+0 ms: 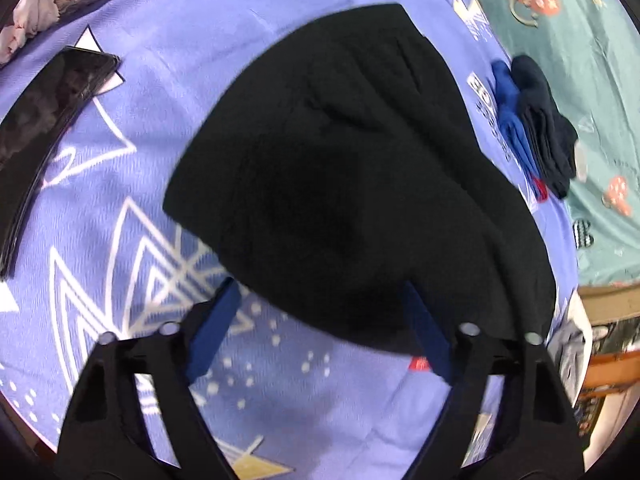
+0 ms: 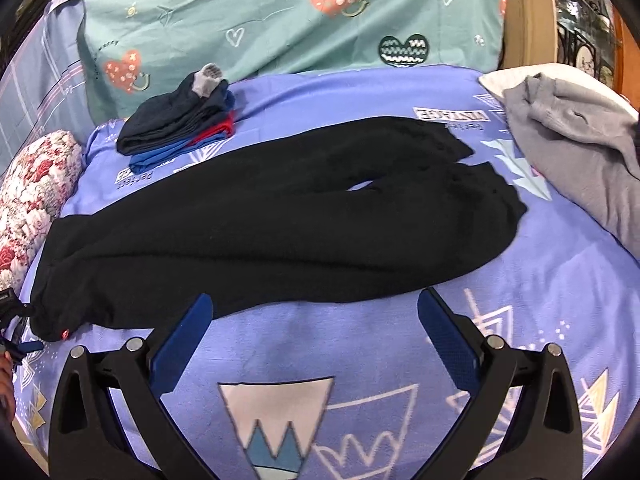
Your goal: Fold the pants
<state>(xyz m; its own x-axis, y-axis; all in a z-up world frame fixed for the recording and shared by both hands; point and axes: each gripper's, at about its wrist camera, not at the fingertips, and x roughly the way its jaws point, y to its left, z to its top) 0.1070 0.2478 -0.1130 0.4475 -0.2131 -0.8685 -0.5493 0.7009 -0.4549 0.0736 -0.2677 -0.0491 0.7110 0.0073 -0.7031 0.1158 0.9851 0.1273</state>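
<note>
A bed [image 2: 360,344] under a lilac patterned sheet carries the black pants [image 2: 256,220], laid lengthwise with one leg over the other, waistband toward the floral pillow [image 2: 32,196]. A grey garment [image 2: 576,152] lies beside the leg ends, and a stack of folded clothes [image 2: 180,128] sits just behind the pants. The left hand-held gripper [image 1: 320,292] and right hand-held gripper [image 2: 316,304] both gape wide, holding nothing, at the pants' near edge.
</note>
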